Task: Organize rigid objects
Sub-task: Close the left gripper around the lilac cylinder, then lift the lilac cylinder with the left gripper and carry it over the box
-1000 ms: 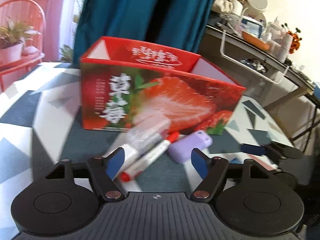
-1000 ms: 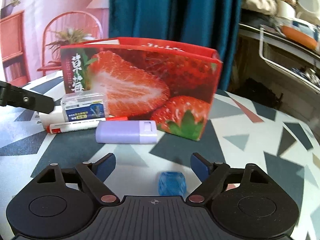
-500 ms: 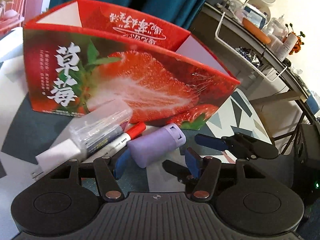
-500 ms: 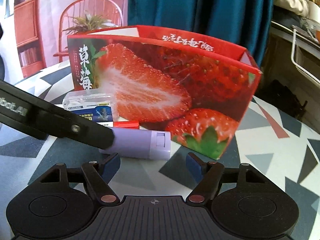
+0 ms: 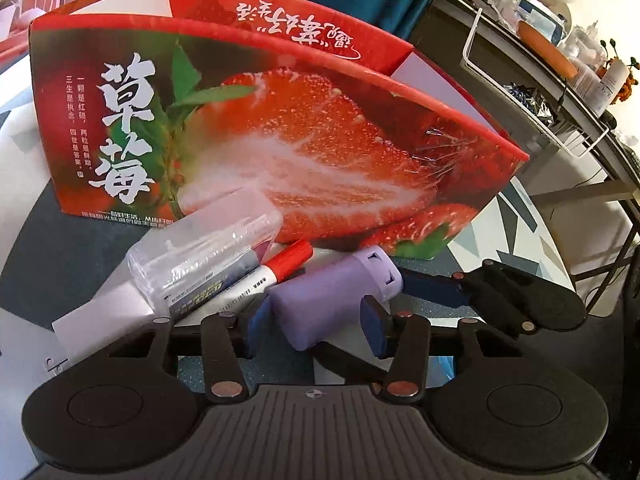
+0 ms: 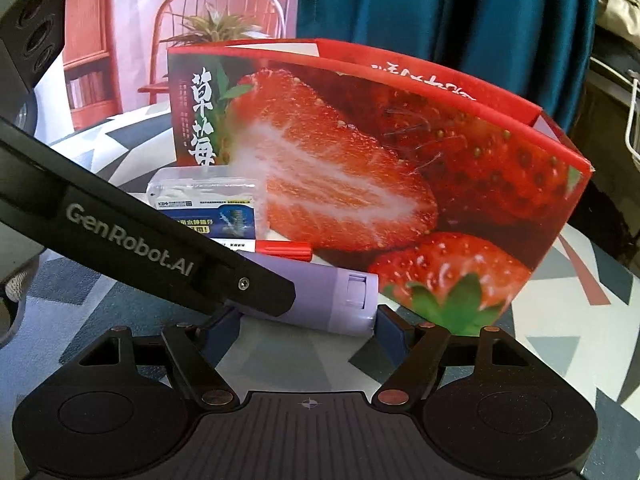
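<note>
On the patterned surface (image 5: 48, 248), the lilac case (image 5: 332, 300) lay at 6 o'clock of the strawberry box (image 5: 280, 132), beside a red-capped marker (image 5: 256, 280) and clear plastic case (image 5: 204, 248). Both tongs had just been closing: the left tongs (image 5: 316, 320) now straddled it, contact uncertain; the right tongs (image 6: 308, 332) stood open, not yet gripping. Pickup looked imminent. The box wall crowded 12 o'clock; open room lay at 3.

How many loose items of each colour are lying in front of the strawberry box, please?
Purple: 1, the purple case
Clear: 1, the clear plastic box
White with a red cap: 1, the marker
Total: 3
</note>
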Tool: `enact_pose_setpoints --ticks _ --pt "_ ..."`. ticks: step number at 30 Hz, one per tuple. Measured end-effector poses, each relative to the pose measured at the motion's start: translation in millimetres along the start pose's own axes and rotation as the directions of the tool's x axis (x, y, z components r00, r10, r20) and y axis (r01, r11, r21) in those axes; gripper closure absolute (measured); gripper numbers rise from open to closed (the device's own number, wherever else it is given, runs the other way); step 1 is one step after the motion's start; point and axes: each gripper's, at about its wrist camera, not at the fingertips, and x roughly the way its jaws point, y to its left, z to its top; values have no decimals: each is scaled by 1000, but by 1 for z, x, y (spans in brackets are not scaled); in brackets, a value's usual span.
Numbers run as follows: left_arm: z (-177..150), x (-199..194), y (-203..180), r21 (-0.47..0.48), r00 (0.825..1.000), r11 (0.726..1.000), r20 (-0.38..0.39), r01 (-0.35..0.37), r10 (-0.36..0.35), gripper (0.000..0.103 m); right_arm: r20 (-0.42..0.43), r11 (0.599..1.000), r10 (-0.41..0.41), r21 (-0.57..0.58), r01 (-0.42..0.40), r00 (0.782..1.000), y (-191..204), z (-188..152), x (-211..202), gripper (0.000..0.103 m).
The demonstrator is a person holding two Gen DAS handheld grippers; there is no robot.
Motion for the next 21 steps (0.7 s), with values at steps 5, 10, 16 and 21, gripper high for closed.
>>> enact_pose_setpoints --ticks 5,10,16,21 --pt "-8 -4 6 3 1000 1000 -2 -2 2 55 0 998 14 68 -14 1000 -3 -5 -12 54" --pt "-15 -8 7 9 1000 1000 -1 7 -7 55 6 995 3 97 -3 1000 0 -15 -26 69" --pt "-21 -14 9 6 1000 1000 -2 16 -16 55 5 994 -9 111 8 1000 6 -21 -36 77" --pt "-26 -20 11 12 1000 1000 -8 19 -19 55 -9 996 -18 90 19 1000 13 -20 -38 78"
